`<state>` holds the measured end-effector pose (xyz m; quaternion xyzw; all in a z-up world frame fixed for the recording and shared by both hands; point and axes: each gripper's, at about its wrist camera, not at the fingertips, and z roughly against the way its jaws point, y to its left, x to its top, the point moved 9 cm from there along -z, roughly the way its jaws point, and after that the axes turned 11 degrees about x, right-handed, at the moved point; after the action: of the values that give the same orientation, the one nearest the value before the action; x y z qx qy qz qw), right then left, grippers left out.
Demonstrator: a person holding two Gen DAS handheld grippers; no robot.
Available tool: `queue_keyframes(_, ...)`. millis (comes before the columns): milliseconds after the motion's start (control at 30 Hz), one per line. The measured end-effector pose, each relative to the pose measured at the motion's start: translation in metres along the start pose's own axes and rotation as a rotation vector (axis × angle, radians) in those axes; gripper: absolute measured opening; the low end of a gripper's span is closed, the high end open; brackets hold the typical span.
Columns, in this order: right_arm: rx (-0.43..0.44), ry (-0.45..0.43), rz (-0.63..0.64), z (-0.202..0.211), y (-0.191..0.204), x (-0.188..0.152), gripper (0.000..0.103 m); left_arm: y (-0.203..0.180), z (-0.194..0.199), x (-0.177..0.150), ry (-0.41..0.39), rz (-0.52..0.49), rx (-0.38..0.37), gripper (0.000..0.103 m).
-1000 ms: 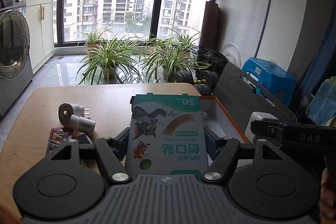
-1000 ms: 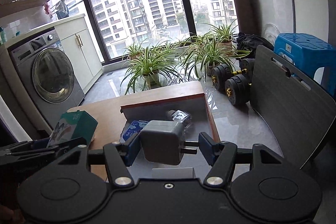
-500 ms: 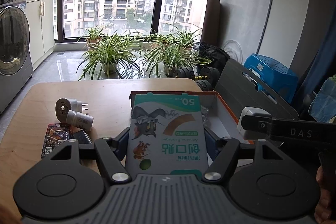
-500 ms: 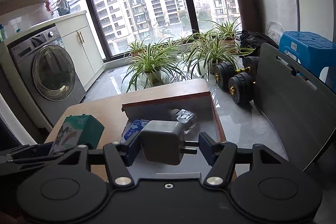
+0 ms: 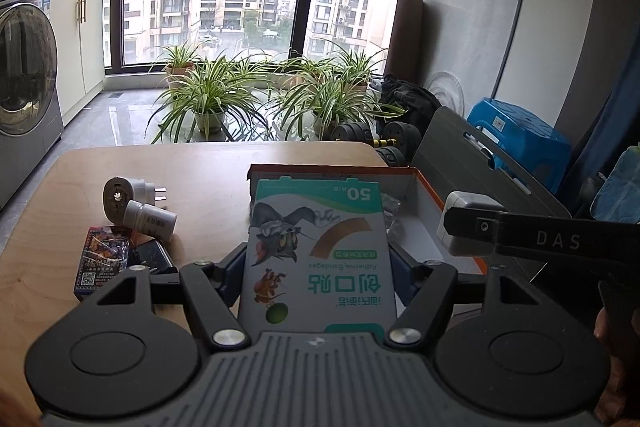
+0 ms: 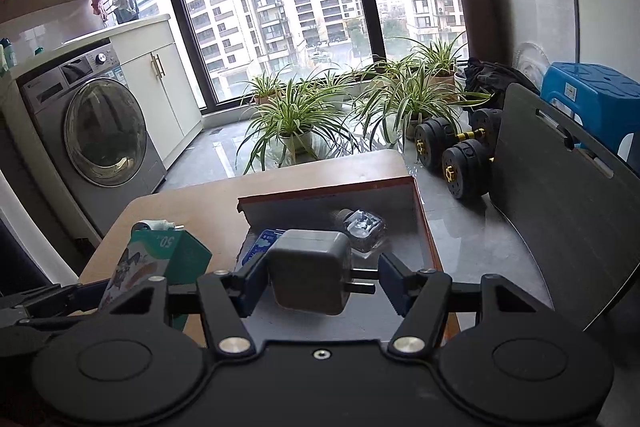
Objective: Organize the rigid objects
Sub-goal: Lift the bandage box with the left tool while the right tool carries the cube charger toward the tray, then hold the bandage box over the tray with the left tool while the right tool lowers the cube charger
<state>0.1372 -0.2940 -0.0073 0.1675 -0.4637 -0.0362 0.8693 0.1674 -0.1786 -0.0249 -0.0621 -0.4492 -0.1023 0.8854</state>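
My left gripper [image 5: 318,269] is shut on a green-and-white bandage box [image 5: 318,247] and holds it above the near edge of an open cardboard box [image 5: 430,191] with an orange rim. My right gripper [image 6: 318,277] is shut on a grey plug adapter [image 6: 310,273] and holds it above the same cardboard box [image 6: 416,195]. The adapter [image 5: 460,223] also shows at the right of the left wrist view. Inside the box lie a blue packet [image 6: 262,241] and a clear wrapped item [image 6: 362,225].
On the wooden table [image 5: 212,167] left of the box lie a round white plug [image 5: 120,195], a small white bottle [image 5: 150,221], a card pack [image 5: 100,261] and a dark item [image 5: 152,257]. A grey chair back [image 6: 556,187], dumbbells [image 6: 456,151] and potted plants [image 6: 296,115] are beyond the table.
Both grippers have moved slightly over the box while keeping hold of their objects. The adapter in the right gripper has shifted left in the left wrist view.
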Motion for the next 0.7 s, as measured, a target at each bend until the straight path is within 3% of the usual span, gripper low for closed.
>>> queue_keyframes(700, -0.003, 0.014, 0.009, -0.0063, 0.0008, -0.0032, 0.073, -0.0016, -0.0048, -0.0039, 0.011, 0.003, 0.001, 0.072)
